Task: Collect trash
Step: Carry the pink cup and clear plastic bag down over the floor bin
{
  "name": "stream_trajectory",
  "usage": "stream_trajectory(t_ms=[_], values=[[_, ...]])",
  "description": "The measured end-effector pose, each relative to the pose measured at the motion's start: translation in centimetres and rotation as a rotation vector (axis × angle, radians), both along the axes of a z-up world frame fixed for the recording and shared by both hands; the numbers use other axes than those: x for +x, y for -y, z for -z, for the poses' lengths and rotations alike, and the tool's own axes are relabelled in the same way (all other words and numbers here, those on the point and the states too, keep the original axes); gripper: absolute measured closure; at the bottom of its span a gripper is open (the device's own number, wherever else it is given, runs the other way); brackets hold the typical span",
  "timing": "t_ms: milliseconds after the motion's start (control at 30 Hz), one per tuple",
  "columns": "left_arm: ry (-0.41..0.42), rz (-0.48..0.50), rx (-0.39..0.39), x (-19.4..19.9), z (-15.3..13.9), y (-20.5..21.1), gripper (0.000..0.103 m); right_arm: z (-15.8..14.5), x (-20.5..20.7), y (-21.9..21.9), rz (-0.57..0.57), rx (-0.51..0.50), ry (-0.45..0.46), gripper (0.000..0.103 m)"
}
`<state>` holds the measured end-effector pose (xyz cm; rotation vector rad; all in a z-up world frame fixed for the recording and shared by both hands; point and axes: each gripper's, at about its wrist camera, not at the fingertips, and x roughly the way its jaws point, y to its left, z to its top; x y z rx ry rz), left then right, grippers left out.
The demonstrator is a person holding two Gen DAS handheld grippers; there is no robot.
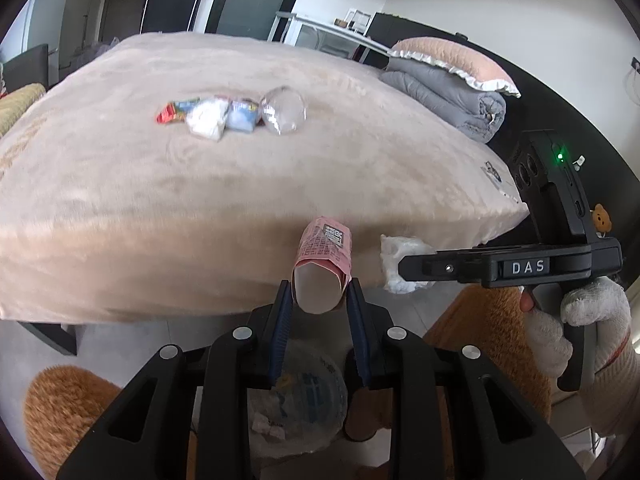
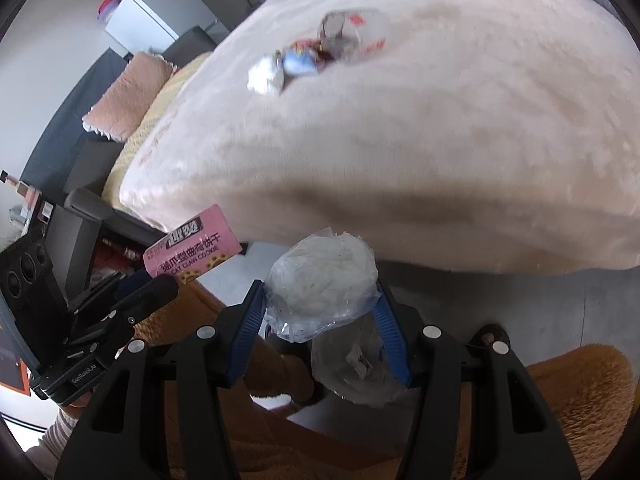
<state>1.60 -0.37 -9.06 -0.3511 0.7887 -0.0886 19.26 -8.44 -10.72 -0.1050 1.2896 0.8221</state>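
Note:
My left gripper [image 1: 320, 292] is shut on a pink cookie box [image 1: 326, 256], held off the near edge of the bed; the box also shows in the right wrist view [image 2: 192, 246]. My right gripper [image 2: 320, 300] is shut on a crumpled clear plastic bag [image 2: 324, 276], which shows white in the left wrist view [image 1: 396, 264]. On the beige blanket [image 1: 240, 180] lie a red wrapper [image 1: 170, 112], a white wad [image 1: 208, 118], a blue packet [image 1: 242, 116] and a clear plastic cup [image 1: 284, 110]. A clear trash bag [image 1: 300, 392] sits below the left gripper.
A folded grey quilt [image 1: 448, 96] with a pink pillow [image 1: 452, 60] sits at the bed's far right. Brown furry slippers [image 1: 60, 408] and grey floor are below. A white cabinet [image 2: 152, 16] and another pink pillow [image 2: 128, 96] lie beyond the bed.

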Motion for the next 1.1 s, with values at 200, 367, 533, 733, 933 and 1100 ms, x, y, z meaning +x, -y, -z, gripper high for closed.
stream_trajectory(t_ms=[200, 367, 533, 733, 933, 1100], values=[[-0.071, 0.001, -0.02, 0.0, 2.2, 0.2, 0.076, 2.6, -0.7, 0.3, -0.011, -0.037, -0.05, 0.048], [-0.126, 0.006, -0.031, 0.3, 3.9, 0.5, 0.076, 4.5, -0.9, 0.3, -0.02, -0.067, -0.08, 0.048], [-0.195, 0.002, -0.037, 1.0, 5.7, 0.6, 0.076, 6.0, -0.9, 0.2, -0.029, -0.086, -0.107, 0.048], [-0.295, 0.003, -0.05, 2.1, 8.2, 0.8, 0.076, 7.9, -0.7, 0.2, -0.029, -0.11, -0.145, 0.048], [-0.372, 0.012, -0.063, 2.9, 10.3, 1.0, 0.076, 10.3, -0.7, 0.2, -0.026, -0.139, -0.187, 0.048], [-0.458, 0.001, -0.084, 3.5, 12.5, 0.8, 0.076, 12.4, -0.4, 0.3, -0.017, -0.164, -0.22, 0.048]])
